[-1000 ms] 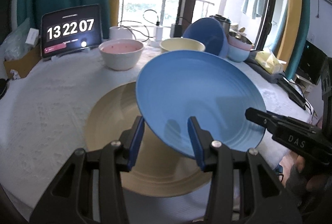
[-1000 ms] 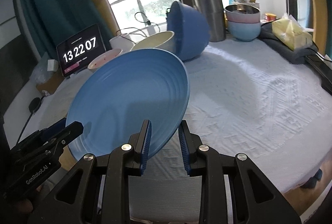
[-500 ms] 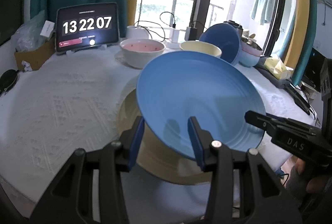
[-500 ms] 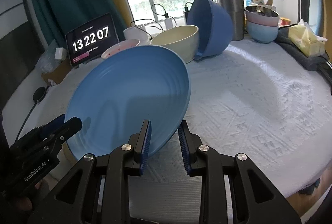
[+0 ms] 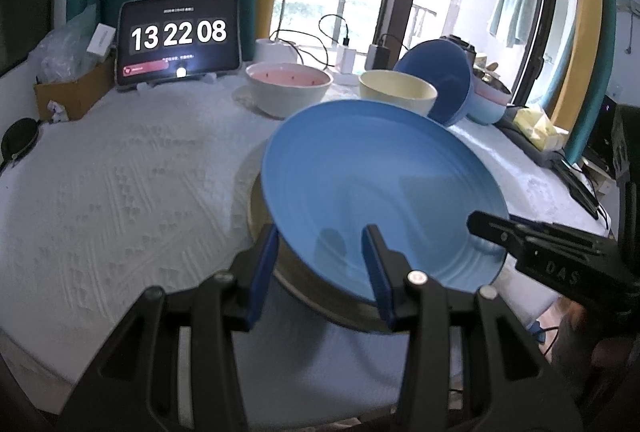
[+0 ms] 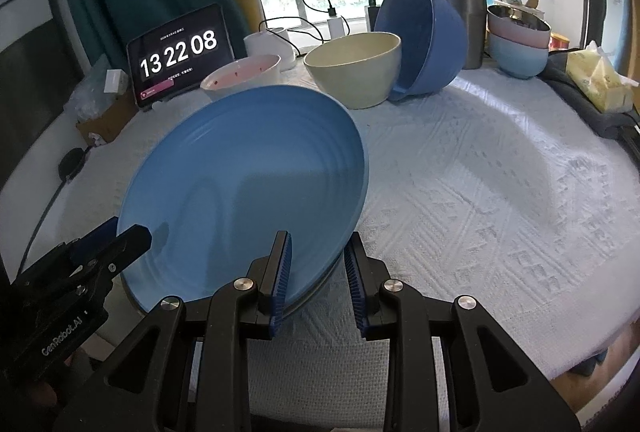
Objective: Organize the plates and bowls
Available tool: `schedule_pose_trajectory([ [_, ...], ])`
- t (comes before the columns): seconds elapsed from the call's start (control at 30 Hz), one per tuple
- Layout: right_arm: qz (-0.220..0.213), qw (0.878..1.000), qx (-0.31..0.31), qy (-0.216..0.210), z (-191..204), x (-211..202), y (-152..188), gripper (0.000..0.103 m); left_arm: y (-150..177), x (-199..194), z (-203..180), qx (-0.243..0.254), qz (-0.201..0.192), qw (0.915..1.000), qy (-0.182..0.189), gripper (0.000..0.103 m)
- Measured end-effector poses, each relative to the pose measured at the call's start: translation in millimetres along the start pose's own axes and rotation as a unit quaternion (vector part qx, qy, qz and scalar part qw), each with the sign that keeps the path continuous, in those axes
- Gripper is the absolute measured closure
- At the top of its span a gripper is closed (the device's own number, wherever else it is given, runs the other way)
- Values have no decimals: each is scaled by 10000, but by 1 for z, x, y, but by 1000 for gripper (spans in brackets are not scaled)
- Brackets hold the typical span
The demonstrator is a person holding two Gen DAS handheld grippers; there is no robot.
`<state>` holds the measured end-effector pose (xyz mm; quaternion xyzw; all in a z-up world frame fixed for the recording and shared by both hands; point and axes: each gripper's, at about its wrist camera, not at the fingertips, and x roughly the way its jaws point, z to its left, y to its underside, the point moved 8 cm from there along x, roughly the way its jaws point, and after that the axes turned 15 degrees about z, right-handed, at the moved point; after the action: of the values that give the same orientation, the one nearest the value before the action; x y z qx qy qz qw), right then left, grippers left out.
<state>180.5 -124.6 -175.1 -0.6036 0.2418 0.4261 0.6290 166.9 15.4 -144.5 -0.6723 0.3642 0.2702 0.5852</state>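
The near rim of the blue plate (image 5: 380,192) is pinched between the blue pads of the left gripper (image 5: 320,264), one pad above the plate and one beneath it. The right-hand rim of the same plate is clamped by the right gripper (image 6: 316,272), again with a pad on each face. The plate is thus held by both grippers at once, tilted, with its far edge raised. In the left wrist view the right gripper's black finger (image 5: 520,236) is seen reaching onto the plate from the right; in the right wrist view the left gripper's finger (image 6: 116,248) is seen on the plate's left edge.

Directly under the blue plate a beige plate (image 5: 256,200) lies flat on the white cloth (image 5: 120,192); only its left and near rims are seen. Whether the two plates touch cannot be told.

Farther back, a pink-lined bowl (image 5: 290,90) and a cream bowl (image 5: 396,94) stand upright side by side. A blue bowl (image 6: 424,40) is tipped on its side against the cream bowl. Beyond it, stacked pink and pale-blue bowls (image 6: 518,48) stand beside a steel mug (image 6: 460,16). A tablet (image 5: 178,38) showing a clock is propped at the back left.
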Motion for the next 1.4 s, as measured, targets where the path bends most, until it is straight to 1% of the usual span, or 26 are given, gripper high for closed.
schedule_pose_trajectory([
  [0.3, 89, 9999, -42, 41, 2, 4, 2, 66, 4, -3, 1, 31, 29, 10000, 23, 57],
  [0.4, 131, 9999, -8, -12, 2, 6, 2, 66, 3, -5, 4, 11, 22, 10000, 9, 57],
  [0.73, 135, 9998, 2, -121, -1, 4, 3, 66, 4, -6, 18, -185, 24, 9996, -215, 57],
  [1.07, -31, 9997, 72, -225, -5, -3, -3, 66, -4, -6, 26, -265, -48, 9992, -309, 57],
  [1.2, -193, 9995, 176, -202, -12, -8, -11, 66, -8, -3, 31, -317, -55, 9989, -349, 57],
  [1.4, -249, 9993, 244, -120, -22, -5, -22, 66, -13, 5, 34, -342, -12, 9987, -365, 57],
])
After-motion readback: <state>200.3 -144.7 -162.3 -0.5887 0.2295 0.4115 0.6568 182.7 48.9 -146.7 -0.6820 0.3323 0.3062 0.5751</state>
